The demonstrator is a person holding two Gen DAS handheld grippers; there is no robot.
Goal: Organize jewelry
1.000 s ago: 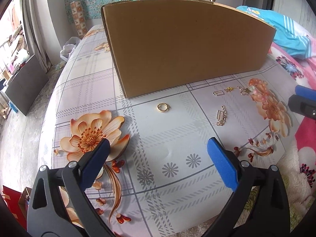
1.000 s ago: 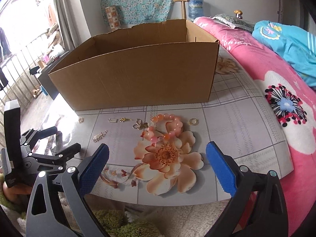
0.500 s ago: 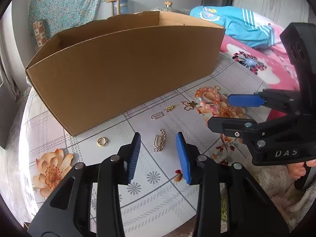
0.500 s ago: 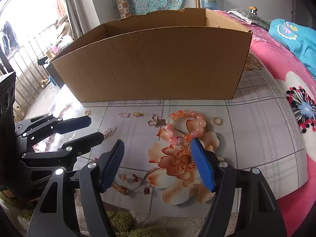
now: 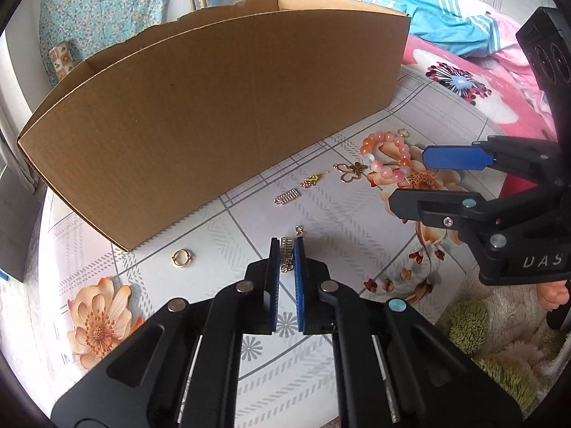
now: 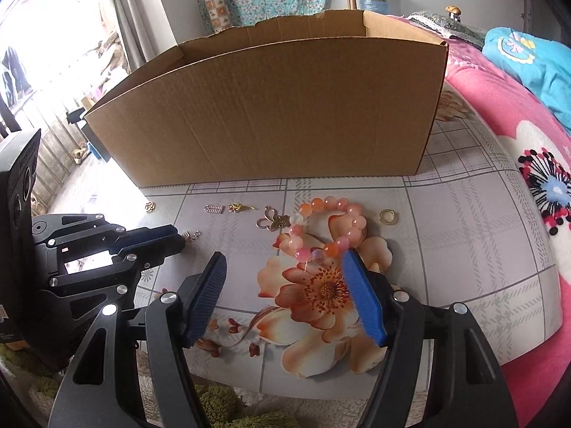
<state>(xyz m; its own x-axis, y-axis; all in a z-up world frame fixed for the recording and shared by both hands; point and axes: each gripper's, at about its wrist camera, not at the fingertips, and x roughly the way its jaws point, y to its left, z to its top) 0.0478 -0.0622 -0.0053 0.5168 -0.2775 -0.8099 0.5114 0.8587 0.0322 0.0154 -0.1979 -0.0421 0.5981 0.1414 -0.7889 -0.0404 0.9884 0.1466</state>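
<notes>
Pinching a small gold chain charm (image 5: pixel 286 251) is the step in hand: the left gripper (image 5: pixel 286 249) has just been closing, and its blue pads now stand nearly together with the charm's ladder-like links between them, a short way in front of the cardboard box (image 5: pixel 221 117). Doing this well probably means keeping the pads squeezed on the links themselves rather than the loose end ring, lifting straight up off the floral tablecloth (image 5: pixel 339 214), and checking that the piece hangs free before carrying it over the box's near wall. The right gripper (image 6: pixel 285 267) has been narrowing too, but its jaws are still apart and hold nothing; one blue pad sits just beside the pink bead bracelet (image 6: pixel 330 228), which lies in front of the box toward its right end. Other pieces lie along the box's front: a gold ring (image 5: pixel 182 258) near its left corner, a small rectangular charm (image 5: pixel 286 197), a gold clasp (image 5: pixel 312 180), a butterfly pendant (image 5: pixel 351 171) and another ring (image 6: pixel 387 215). The box's inside is hidden, so its contents cannot be told.
</notes>
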